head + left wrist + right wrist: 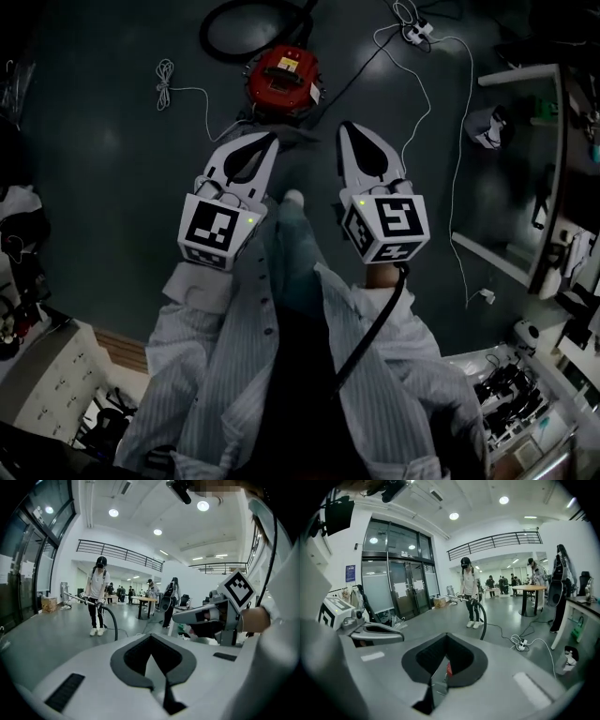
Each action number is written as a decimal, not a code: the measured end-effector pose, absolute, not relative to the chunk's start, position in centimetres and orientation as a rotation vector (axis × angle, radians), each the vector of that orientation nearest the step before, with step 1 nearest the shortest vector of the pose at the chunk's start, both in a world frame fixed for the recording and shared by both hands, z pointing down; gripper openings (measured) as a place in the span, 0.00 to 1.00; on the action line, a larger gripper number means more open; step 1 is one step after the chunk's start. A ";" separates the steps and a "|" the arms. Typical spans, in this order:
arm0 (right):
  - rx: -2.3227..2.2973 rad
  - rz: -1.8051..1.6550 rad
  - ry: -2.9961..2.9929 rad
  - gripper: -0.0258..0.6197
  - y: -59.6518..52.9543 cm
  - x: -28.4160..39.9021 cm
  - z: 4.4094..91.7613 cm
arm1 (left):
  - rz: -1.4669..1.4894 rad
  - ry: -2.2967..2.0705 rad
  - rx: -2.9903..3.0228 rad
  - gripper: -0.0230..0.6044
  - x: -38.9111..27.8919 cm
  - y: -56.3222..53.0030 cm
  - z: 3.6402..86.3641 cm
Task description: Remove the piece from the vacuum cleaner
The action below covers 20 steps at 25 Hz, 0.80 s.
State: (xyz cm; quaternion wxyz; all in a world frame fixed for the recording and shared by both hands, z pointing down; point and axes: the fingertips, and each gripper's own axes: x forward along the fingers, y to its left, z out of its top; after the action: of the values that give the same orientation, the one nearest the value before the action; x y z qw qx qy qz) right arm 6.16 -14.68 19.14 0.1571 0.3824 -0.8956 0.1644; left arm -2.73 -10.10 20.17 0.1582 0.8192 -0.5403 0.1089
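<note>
The red vacuum cleaner (284, 80) stands on the dark floor ahead of me, its black hose (246, 21) looped behind it. Both grippers hang in the air above the floor, short of the cleaner and touching nothing. My left gripper (269, 140) points toward the cleaner's near left side with its jaws shut and empty. My right gripper (348, 129) is level with it, a little to the right, also shut and empty. In the right gripper view a sliver of the red cleaner (448, 669) shows through the gap behind the closed jaws (446, 637). The left gripper (151, 637) faces across the hall.
A white cable (167, 80) lies left of the cleaner, and a power strip (417, 31) with cords lies at the far right. A white table frame (553, 169) and cluttered shelves line the right side. Another person (468, 592) holds a vacuum wand across the hall.
</note>
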 end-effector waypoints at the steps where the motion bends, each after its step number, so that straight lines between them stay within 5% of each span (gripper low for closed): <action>1: 1.076 0.475 -2.557 0.03 -15.2 6.2 20.3 | 0.334 -1.540 2.333 0.04 -2.7 -10.3 21.5; 20: 0.562 0.307 -2.335 0.03 -19.9 0.2 56.5 | 0.679 -1.177 2.346 0.04 -6.2 -21.5 56.4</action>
State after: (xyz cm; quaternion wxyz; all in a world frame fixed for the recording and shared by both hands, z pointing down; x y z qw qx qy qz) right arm 0.23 -19.93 56.45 0.3523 0.2174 -0.9025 0.1187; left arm -6.16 -21.45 56.36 0.2137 0.8454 -0.4241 0.2446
